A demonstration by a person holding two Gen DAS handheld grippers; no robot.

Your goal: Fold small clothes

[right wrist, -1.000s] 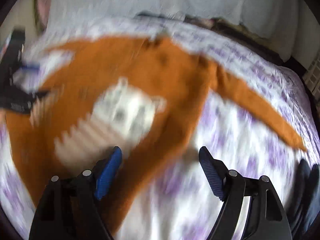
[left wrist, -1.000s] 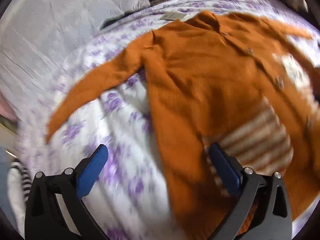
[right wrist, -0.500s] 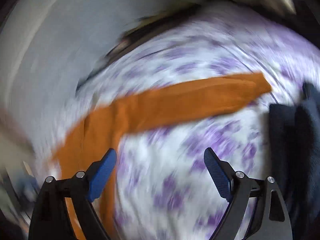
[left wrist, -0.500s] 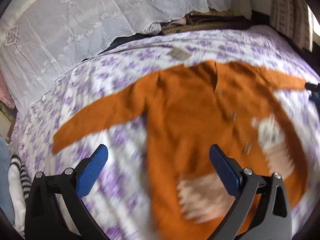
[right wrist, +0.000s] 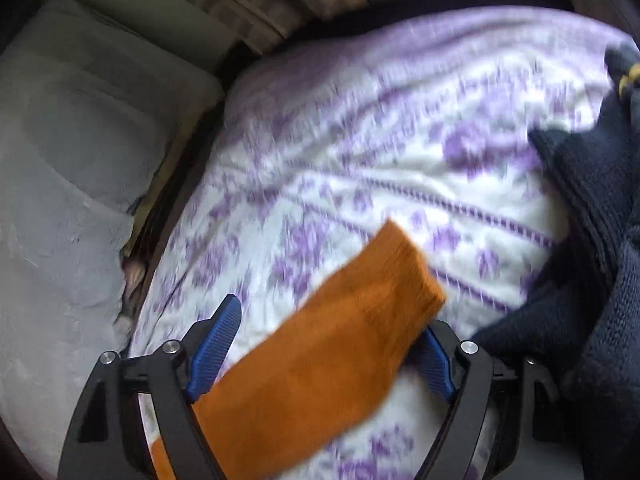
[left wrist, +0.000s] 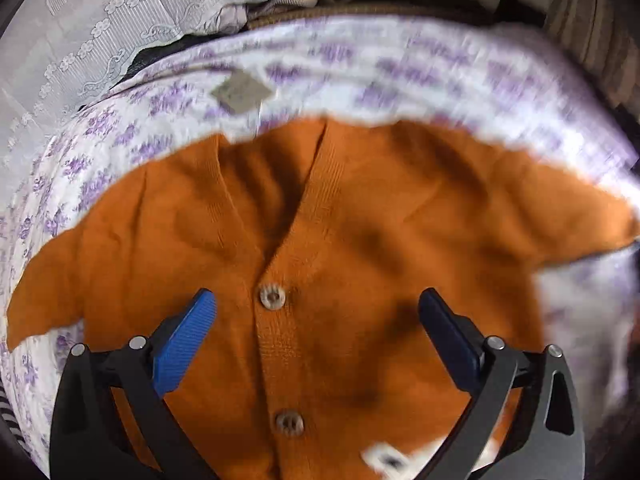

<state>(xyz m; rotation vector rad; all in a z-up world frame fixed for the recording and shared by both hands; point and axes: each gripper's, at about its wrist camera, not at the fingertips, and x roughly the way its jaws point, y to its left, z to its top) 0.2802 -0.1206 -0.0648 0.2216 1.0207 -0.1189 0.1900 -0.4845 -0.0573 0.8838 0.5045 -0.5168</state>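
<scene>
In the left wrist view, the left tool point(left wrist: 316, 320) fills the bottom of the frame with its blue pads spread wide, holding nothing. Between and beyond the pads lies the orange cardigan point(left wrist: 340, 220), spread front-up on the bedspread point(left wrist: 400, 68), white with purple flowers. Two pale buttons run up the placket at lower center, the lower button point(left wrist: 289, 423) nearest the camera and the upper button point(left wrist: 272, 296) beyond it. The V-neck opens toward the upper center, and the sleeves reach out to the left and right edges. Past the collar, a small grey tag point(left wrist: 239, 91) rests on the bedspread, and lace fabric point(left wrist: 100, 32) occupies the upper left.

In the right wrist view, the right tool point(right wrist: 324, 340) sits at the bottom, its pads apart. The sleeve point(right wrist: 320, 364) crosses diagonally between them, its cuff toward frame center; blur hides whether either pad touches it. A dark navy knit garment point(right wrist: 592, 280) lies at the right edge, a grey pillow point(right wrist: 72, 152) at the left.
</scene>
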